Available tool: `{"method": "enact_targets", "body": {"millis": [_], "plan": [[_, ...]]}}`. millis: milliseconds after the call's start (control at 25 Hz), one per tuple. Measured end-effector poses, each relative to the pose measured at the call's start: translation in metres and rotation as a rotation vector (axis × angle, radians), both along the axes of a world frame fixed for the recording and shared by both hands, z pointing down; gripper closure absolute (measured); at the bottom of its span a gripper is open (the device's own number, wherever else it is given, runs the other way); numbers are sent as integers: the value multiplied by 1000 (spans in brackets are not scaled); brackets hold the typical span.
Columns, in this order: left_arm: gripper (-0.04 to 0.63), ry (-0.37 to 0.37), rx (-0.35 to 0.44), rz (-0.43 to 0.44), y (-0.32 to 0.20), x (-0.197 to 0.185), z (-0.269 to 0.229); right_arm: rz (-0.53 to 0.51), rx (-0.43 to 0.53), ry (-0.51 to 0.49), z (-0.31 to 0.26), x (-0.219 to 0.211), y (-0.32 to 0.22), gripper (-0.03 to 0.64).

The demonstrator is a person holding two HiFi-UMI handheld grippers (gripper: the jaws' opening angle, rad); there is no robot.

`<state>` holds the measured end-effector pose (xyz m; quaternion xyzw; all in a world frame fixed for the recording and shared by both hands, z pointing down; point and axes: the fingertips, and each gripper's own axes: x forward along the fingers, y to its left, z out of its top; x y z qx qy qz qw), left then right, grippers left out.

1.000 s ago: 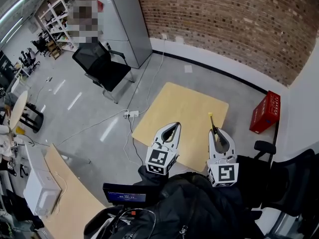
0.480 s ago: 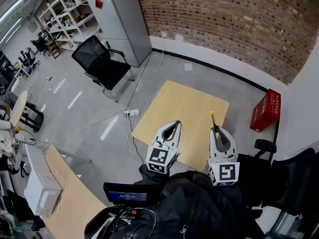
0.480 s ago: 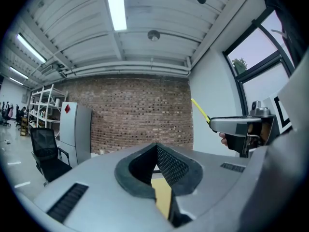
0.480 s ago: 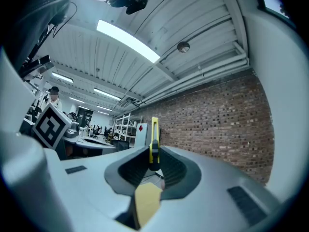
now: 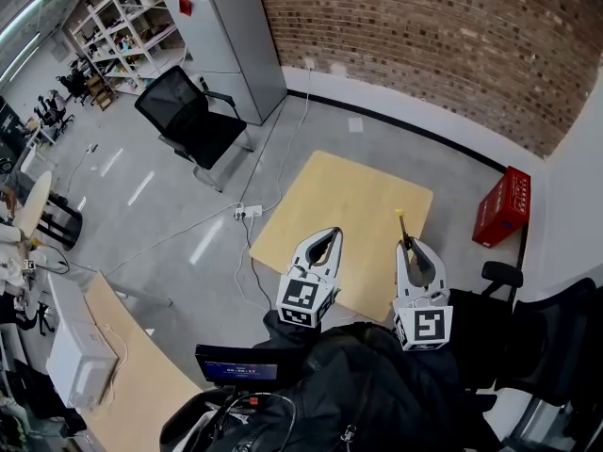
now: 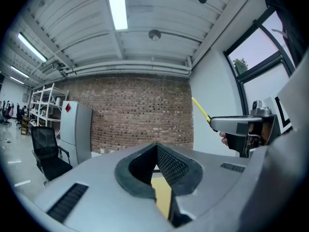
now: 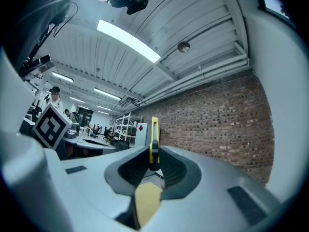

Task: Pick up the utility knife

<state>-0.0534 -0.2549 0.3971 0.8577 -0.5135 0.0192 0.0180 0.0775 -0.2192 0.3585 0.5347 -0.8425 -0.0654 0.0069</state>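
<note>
in the head view both tools are held up over a pale wooden table (image 5: 344, 201), well above its top. the right gripper (image 5: 409, 249) has the utility knife (image 5: 403, 231) standing out past its tips, the knife's yellow end pointing away from the person toward the brick wall (image 5: 424, 36). the left gripper (image 5: 327, 236) sits beside it with its tips meeting and nothing showing in it. no other object lies on the bare tabletop as far as this view shows. in the left gripper view the left gripper (image 6: 155, 151) has its ribbed pads drawn together at the front, only a sliver of table (image 6: 163, 199) showing through the gap lower down, so it carries nothing. off to one side the right gripper (image 6: 217, 123) is visible with the knife's yellow end (image 6: 200, 109) slanting up out of it. in the right gripper view the right gripper (image 7: 153, 164) is clamped on the utility knife (image 7: 154, 141), which stands upright between the pads, dark slider facing the camera, with the table (image 7: 146, 200) far below. judging from all this, the pick-up itself looks done: the knife is gripped and lifted clear of the table. at most, holding it steady may be what is left.
</note>
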Motion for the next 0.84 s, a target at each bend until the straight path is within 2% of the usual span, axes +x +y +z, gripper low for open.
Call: {"method": "enact_targets", "body": {"millis": [840], "plan": [[595,-3,0,1,0,-8,-2,-3,0,1,-1,-9,0,548]]}}
